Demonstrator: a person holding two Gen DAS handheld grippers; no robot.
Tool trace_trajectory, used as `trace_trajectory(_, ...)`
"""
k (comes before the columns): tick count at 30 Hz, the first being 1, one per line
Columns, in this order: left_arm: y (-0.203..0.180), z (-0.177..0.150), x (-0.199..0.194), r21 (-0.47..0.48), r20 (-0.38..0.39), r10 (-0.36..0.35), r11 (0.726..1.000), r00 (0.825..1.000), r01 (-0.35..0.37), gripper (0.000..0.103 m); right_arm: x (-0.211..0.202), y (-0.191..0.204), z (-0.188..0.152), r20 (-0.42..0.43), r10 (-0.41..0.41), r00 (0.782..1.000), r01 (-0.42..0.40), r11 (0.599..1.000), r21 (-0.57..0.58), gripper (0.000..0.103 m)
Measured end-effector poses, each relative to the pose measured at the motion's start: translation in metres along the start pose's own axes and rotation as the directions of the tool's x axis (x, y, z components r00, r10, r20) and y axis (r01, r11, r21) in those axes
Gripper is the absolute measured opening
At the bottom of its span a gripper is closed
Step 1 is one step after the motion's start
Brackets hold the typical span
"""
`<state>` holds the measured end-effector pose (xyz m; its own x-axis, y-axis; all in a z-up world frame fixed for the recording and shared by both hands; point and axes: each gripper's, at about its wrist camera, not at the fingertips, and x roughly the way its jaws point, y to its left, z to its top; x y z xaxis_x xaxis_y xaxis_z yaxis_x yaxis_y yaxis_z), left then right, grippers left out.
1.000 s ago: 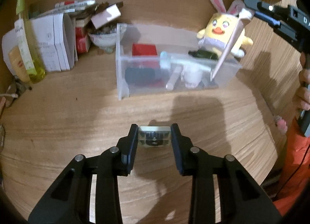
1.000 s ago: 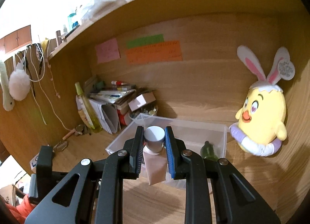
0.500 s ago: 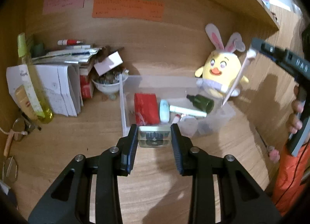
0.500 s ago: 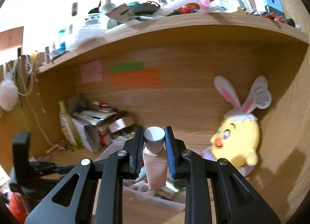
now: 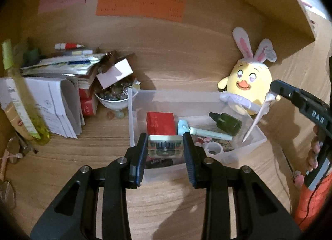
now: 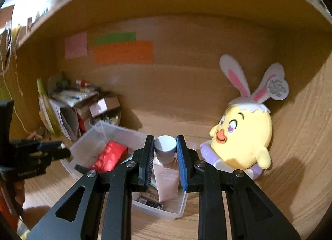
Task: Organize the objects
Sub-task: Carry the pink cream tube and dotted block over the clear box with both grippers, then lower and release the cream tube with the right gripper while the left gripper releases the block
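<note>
My left gripper (image 5: pixel 165 146) is shut on a small pale rectangular box (image 5: pixel 165 146), held above the near edge of the clear plastic bin (image 5: pixel 132 115). My right gripper (image 6: pixel 165 152) is shut on a pink tube with a grey cap (image 6: pixel 166 169), hanging cap-up over the bin (image 6: pixel 97 132). In the left wrist view the tube (image 5: pixel 258 115) hangs over the bin's right end. The bin holds a red box (image 5: pixel 159 122), a green bottle (image 5: pixel 227 122), a pale tube (image 5: pixel 209 134) and tape rolls.
A yellow bunny-eared plush (image 5: pixel 249 86) sits behind the bin's right end. At the left stand papers and books (image 5: pixel 51 98), a yellow-green bottle (image 5: pixel 22 103) and a white bowl of trinkets (image 5: pixel 114 98). Sticky notes (image 5: pixel 141 7) hang on the back wall.
Both grippers have moved toward the bin with their objects still held. The left gripper's box now overlaps the bin's near edge; the pink tube has come lower over the bin's right end.
</note>
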<state>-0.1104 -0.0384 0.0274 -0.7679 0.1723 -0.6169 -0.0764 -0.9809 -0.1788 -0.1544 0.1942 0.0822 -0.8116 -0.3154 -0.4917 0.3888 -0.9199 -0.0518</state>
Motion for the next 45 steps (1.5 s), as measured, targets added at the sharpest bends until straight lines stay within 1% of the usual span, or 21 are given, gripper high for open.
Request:
trace_trajectory(7,-0.005,0.001,0.025,0.01,-0.046,0.008,1.0,0.999,-0.007,0.033,0.036,0.02,-0.004,-0.078,0.007,0.997,-0.012,0.998,-0.064,0.019)
trace_trajectory(10,-0.006,0.001,0.027,0.019,-0.044,0.008,1.0,0.999,-0.007,0.033,0.05,0.028,-0.004,-0.1,0.048,0.994,-0.054,0.997,-0.063,0.019)
trace_trajectory(14,-0.007,0.002,0.026,0.03,-0.037,0.009,1.0,0.999,-0.008,0.033,0.066,0.038,-0.005,-0.115,0.086,0.99,-0.091,0.995,-0.039,0.022)
trace_trajectory(18,-0.007,0.003,0.026,0.031,-0.042,0.002,1.0,0.999,-0.001,0.034,0.08,0.044,-0.01,-0.143,0.153,0.978,-0.154,0.988,0.003,0.024)
trace_trajectory(21,-0.007,0.002,0.025,0.027,-0.04,-0.007,1.0,0.999,0.008,0.039,0.091,0.047,-0.015,-0.175,0.179,0.968,-0.178,0.984,0.022,0.025)
trace_trajectory(26,-0.008,0.001,0.022,0.03,-0.031,-0.01,0.999,0.999,0.011,0.043,0.108,0.045,-0.024,-0.239,0.215,0.947,-0.206,0.977,0.063,0.026)
trace_trajectory(28,-0.008,0.001,0.02,0.031,-0.023,-0.007,0.999,1.0,0.008,0.049,0.112,0.043,-0.026,-0.257,0.222,0.941,-0.208,0.975,0.078,0.03)
trace_trajectory(30,-0.009,0.001,0.017,0.034,-0.014,-0.004,0.999,1.0,0.005,0.052,0.112,0.041,-0.027,-0.265,0.226,0.937,-0.211,0.974,0.086,0.045)
trace_trajectory(32,-0.009,0.001,0.015,0.037,-0.007,0.001,0.999,1.0,0.0,0.054,0.109,0.041,-0.025,-0.255,0.216,0.943,-0.201,0.976,0.082,0.054)
trace_trajectory(35,-0.011,0.001,0.01,0.038,0.003,0.002,0.999,1.0,-0.002,0.056,0.096,0.041,-0.02,-0.228,0.19,0.955,-0.182,0.982,0.056,0.058)
trace_trajectory(37,-0.011,0.001,0.006,0.039,0.013,0.004,0.999,1.0,-0.004,0.06,0.088,0.042,-0.016,-0.211,0.177,0.961,-0.172,0.984,0.04,0.061)
trace_trajectory(39,-0.012,0.002,0.002,0.042,0.024,0.007,0.999,1.0,-0.008,0.062,0.077,0.042,-0.014,-0.188,0.157,0.97,-0.155,0.988,0.025,0.073)
trace_trajectory(41,-0.013,0.002,-0.003,0.044,0.037,0.011,0.999,0.999,-0.013,0.066,0.066,0.04,-0.013,-0.162,0.139,0.977,-0.138,0.99,0.02,0.077)
trace_trajectory(42,-0.013,0.001,-0.006,0.045,0.042,0.015,0.999,0.999,-0.017,0.07,0.059,0.039,-0.014,-0.151,0.133,0.98,-0.132,0.991,0.018,0.078)
trace_trajectory(44,-0.015,0.001,-0.011,0.048,0.057,0.027,0.998,0.998,-0.029,0.075,0.049,0.037,-0.016,-0.143,0.134,0.981,-0.132,0.991,0.022,0.081)
trace_trajectory(45,-0.016,0.001,-0.014,0.052,0.064,0.032,0.998,0.997,-0.036,0.08,0.043,0.035,-0.019,-0.139,0.135,0.981,-0.133,0.991,0.028,0.082)
